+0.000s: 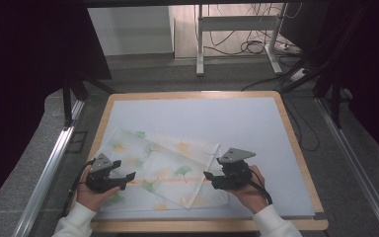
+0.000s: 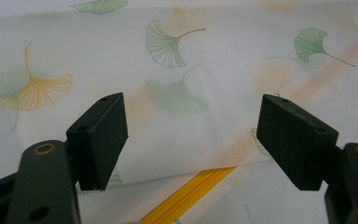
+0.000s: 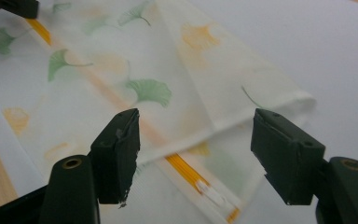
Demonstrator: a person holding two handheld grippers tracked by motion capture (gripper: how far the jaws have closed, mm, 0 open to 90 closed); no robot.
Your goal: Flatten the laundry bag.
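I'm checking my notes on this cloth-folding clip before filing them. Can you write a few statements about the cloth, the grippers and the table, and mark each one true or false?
1. The cloth is printed with green and orange leaves. True.
2. The left gripper is clamped shut on the cloth. False: its jaws stand wide apart above the cloth, gripping nothing.
3. Part of the cloth is folded over itself, with an orange stripe running out from under the fold. True.
4. The right gripper holds a corner of the cloth in the air. False: its jaws are open and the cloth lies flat on the mat.
5. The cloth lies on a pale mat that covers a wooden table. True.
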